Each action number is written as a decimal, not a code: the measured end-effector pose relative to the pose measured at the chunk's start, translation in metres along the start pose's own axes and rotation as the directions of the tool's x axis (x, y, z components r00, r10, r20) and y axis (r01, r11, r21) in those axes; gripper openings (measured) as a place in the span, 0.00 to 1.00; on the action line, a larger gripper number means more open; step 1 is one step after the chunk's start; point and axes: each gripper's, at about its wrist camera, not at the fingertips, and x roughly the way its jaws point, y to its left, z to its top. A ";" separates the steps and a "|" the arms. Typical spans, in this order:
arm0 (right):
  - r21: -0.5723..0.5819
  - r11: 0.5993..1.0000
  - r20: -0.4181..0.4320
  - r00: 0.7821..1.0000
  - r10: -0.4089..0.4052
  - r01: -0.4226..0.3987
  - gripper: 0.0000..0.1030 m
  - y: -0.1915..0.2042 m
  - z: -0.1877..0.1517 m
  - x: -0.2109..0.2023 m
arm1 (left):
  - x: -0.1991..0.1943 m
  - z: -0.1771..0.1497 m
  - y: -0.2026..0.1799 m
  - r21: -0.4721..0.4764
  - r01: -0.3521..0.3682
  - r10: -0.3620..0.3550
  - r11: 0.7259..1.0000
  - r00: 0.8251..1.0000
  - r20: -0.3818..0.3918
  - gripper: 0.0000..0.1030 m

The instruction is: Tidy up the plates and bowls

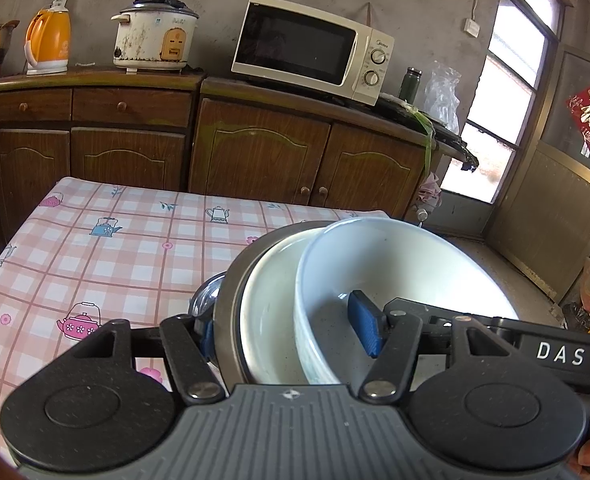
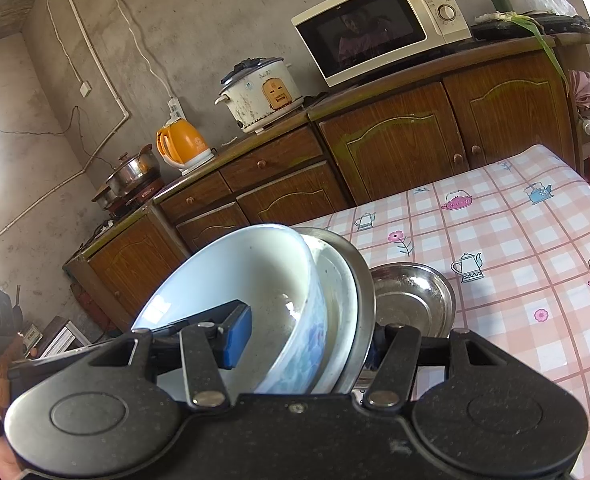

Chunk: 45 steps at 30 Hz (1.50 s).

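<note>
My left gripper [image 1: 287, 330] is clamped across a nested stack of dishes: one blue pad sits inside the white bowl [image 1: 395, 280], the other presses the outside of the metal plate [image 1: 231, 292], with a white plate [image 1: 267, 312] sandwiched between. My right gripper [image 2: 307, 340] grips the same stack from the opposite rim, one pad inside the bowl, the other behind the metal plate. Both jaws stand about half open around the stack, held tilted on edge. A steel dish [image 2: 413, 300] lies just beside it on the checked tablecloth [image 2: 515, 280]. Beyond stand wooden cabinets [image 1: 255, 156] and a microwave [image 1: 311, 46].
</note>
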 end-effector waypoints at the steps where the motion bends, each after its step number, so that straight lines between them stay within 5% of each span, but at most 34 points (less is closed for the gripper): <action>1: 0.000 1.000 0.000 1.000 0.000 0.000 0.65 0.000 0.000 0.000 | 0.000 0.000 0.000 0.000 0.000 0.000 1.000 1.000 0.000 0.61; 45: 0.000 1.000 -0.016 1.000 0.001 -0.001 0.65 -0.002 -0.006 0.016 | 0.020 0.009 0.016 -0.022 -0.018 0.017 1.000 1.000 -0.015 0.61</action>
